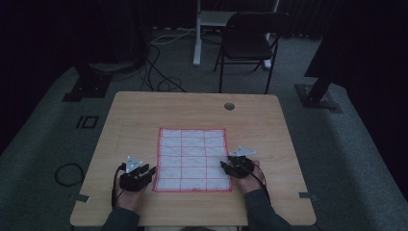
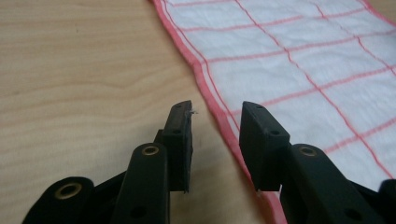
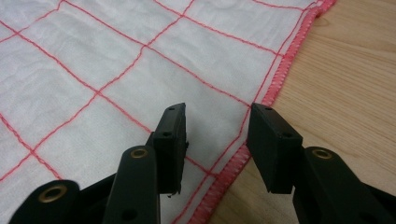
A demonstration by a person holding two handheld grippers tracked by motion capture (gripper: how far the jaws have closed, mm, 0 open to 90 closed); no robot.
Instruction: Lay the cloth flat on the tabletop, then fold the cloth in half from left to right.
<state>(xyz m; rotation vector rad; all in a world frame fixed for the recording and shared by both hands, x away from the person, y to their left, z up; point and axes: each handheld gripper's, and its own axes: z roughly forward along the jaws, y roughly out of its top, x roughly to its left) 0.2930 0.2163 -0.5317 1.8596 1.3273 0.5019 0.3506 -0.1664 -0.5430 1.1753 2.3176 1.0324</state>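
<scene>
The cloth (image 1: 192, 160) lies flat and fully spread on the table (image 1: 134, 115), a white rectangle with a red grid and red hem, set a little toward the near edge and roughly midway between the left and right edges. No fold or wrinkle of any note shows in the high view, so the spreading looks done (or the folding, if that is the work, not begun); which of the two it is, I cannot settle from this moment alone.

The left gripper (image 1: 144, 174) sits at the cloth's near left corner. In the left gripper view its jaws stand apart with the red hem (image 2: 219, 116) running up between them, flat on the wood; the pads (image 2: 180, 140) press on nothing, so it is released.

The right gripper (image 1: 228, 166) is at the cloth's right edge, near the near right corner. In the right gripper view its jaws also stand apart, one over the white cloth and the other over bare wood, with the stitched hem (image 3: 275, 79) lying between them. Nothing is pinched, so this one too is released.

My judgement: both corners have been let go and the cloth is at rest. What is left, if anything, is either to draw the hands away or to close on the near corners for a fold.
</scene>
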